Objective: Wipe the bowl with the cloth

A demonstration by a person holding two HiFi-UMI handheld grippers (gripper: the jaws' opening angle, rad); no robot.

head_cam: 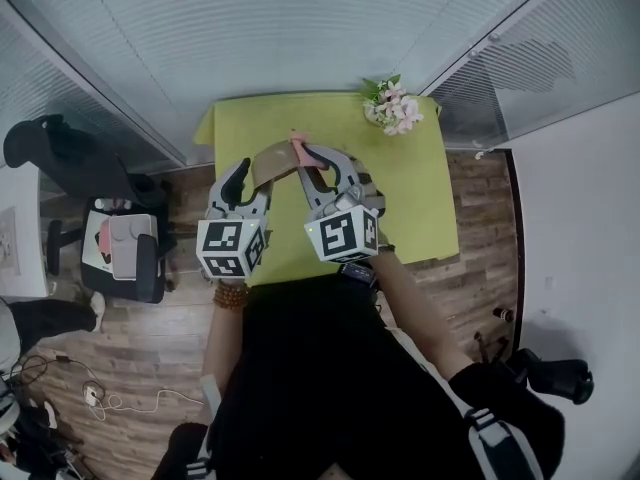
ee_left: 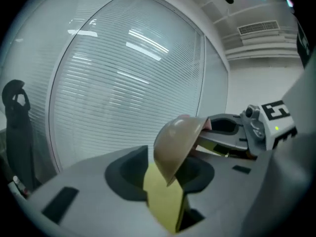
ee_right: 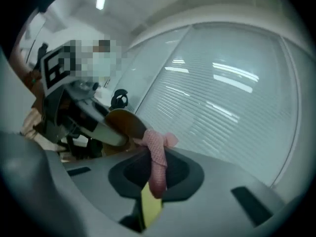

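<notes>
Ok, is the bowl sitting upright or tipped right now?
Tipped steeply. In the left gripper view the bowl shows its rounded outside, and its mouth faces sideways rather than up, toward the pink cloth.

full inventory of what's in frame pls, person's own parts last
tan glossy round bowl: 1, tan, tipped above the table, edge in the left jaws' gap
pink mesh cloth: 1, pink, in the right jaws, at the bowl's rim
cloth-covered table: 1, yellow-green, centre, by the blinds
flower bunch: 1, pink and white, table's far right corner
office chair: 1, black, floor at left
cable: 1, white, wooden floor, lower left
bead bracelet: 1, brown, left wrist
left gripper: 1, grey, jaws apart
right gripper: 1, grey, jaws shut on the cloth
</notes>
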